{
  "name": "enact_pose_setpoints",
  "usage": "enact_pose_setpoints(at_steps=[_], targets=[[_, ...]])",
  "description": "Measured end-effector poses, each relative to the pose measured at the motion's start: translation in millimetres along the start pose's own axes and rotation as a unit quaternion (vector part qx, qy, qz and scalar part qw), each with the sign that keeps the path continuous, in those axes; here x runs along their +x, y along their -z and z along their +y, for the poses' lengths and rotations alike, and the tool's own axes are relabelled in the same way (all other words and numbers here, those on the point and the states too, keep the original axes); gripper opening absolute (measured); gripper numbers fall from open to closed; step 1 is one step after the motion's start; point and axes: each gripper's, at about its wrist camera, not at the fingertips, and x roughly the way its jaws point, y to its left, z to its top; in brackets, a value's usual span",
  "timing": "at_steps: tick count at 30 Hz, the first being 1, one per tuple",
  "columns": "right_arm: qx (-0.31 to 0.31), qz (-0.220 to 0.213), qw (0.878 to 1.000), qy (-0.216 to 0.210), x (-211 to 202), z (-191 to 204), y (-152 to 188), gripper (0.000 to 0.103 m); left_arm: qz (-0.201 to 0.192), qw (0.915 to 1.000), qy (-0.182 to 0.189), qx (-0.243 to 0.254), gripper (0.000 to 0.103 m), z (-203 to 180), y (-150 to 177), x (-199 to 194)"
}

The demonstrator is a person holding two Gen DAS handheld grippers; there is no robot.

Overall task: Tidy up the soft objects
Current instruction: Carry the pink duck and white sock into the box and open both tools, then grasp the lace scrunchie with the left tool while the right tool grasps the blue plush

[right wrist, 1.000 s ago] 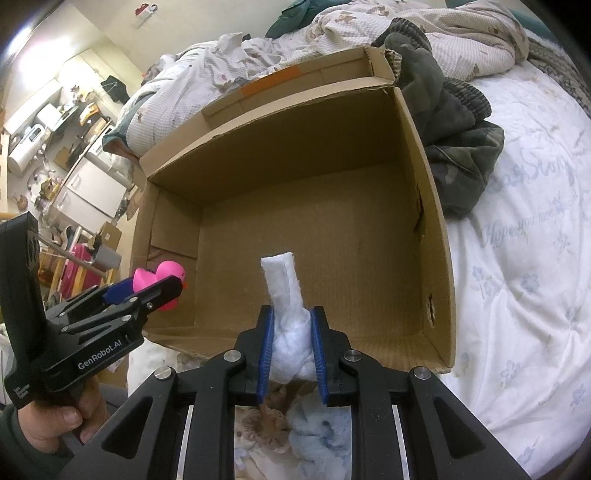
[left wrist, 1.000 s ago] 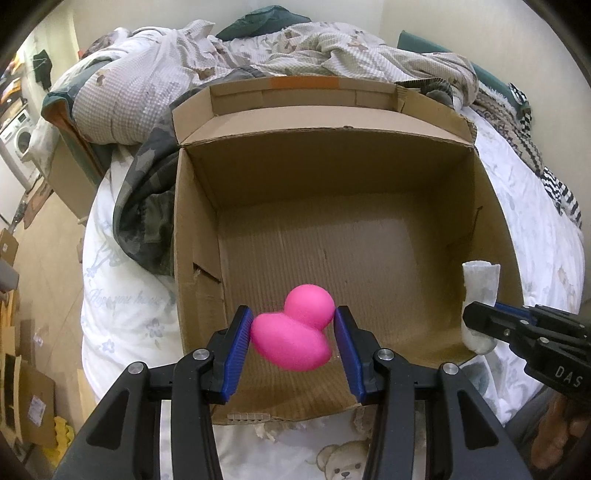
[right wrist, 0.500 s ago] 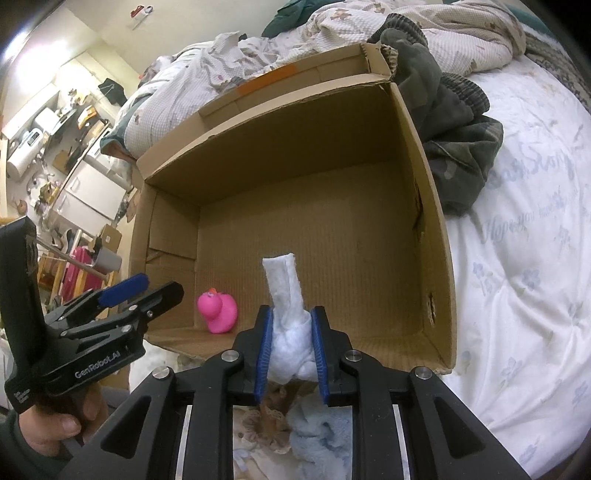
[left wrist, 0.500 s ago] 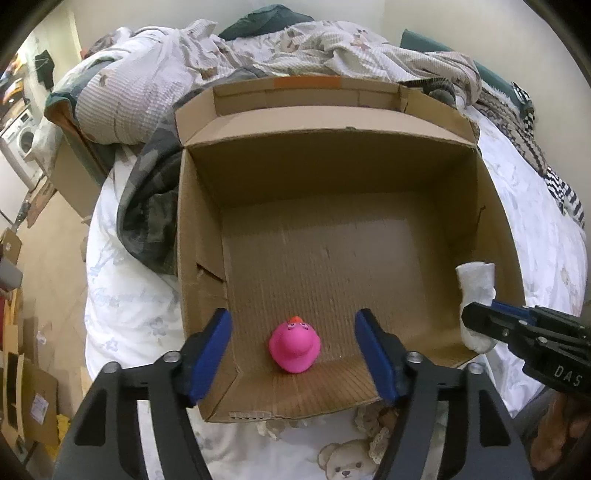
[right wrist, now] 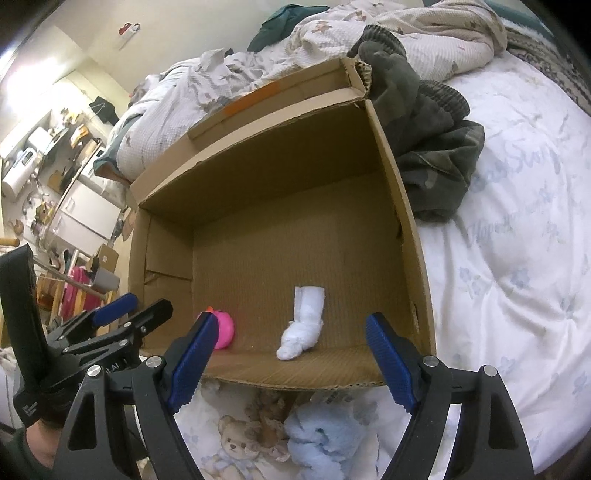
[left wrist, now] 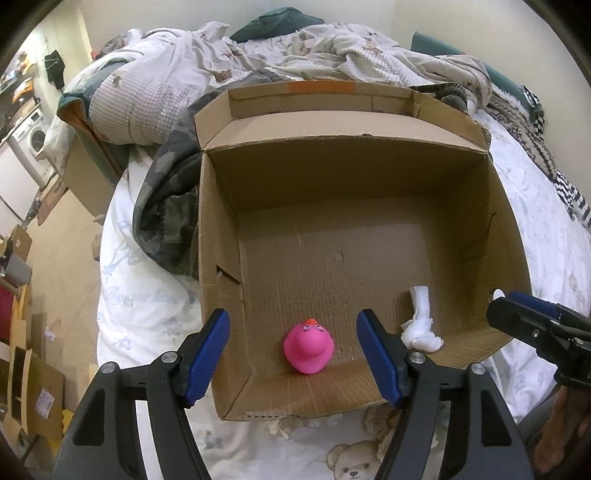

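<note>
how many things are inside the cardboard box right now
2. A pink rubber duck sits on the floor of the open brown cardboard box by the near wall. A white rolled cloth bundle lies to its right. The near wall may hide something small.

A cluttered bedroom, bed unmade

Rumpled bedding (left wrist: 280, 55) lay heaped by the cream wall (left wrist: 155, 18); a washing machine (left wrist: 35, 138) stood beyond the tan floor (left wrist: 62, 243).

Pink duck (left wrist: 308, 348), white sock (right wrist: 303, 322), brown cardboard box (left wrist: 218, 236), blue fingers (left wrist: 377, 355).
</note>
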Motion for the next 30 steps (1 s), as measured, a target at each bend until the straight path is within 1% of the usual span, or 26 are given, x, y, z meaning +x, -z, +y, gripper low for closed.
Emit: enact_pose_setpoints(at_steps=[7, 14, 19, 23, 30], targets=[[0.003, -0.005, 1.000, 0.005, -6, -2, 2, 0.087, -0.016, 0.9998, -0.005, -0.011, 0.068, 10, 4, -17], [0.007, -0.008, 1.000, 0.010, -17, -4, 11, 0.087, -0.018, 0.9995, -0.016, -0.019, 0.068, 24, 16, -32], [0.009, -0.014, 1.000, 0.008, -29, -3, 20, 0.087, -0.013, 0.9990, -0.017, -0.039, 0.068, 35, 31, -40], [0.001, -0.012, 1.000, 0.005, -36, 1, 27, 0.087, 0.002, 0.9983, -0.012, -0.057, 0.068, 45, 46, -41], [0.003, 0.003, 1.000, -0.006, -40, 3, 44, 0.087, 0.011, 0.9962, -0.022, -0.083, 0.068, 66, 63, -43]])
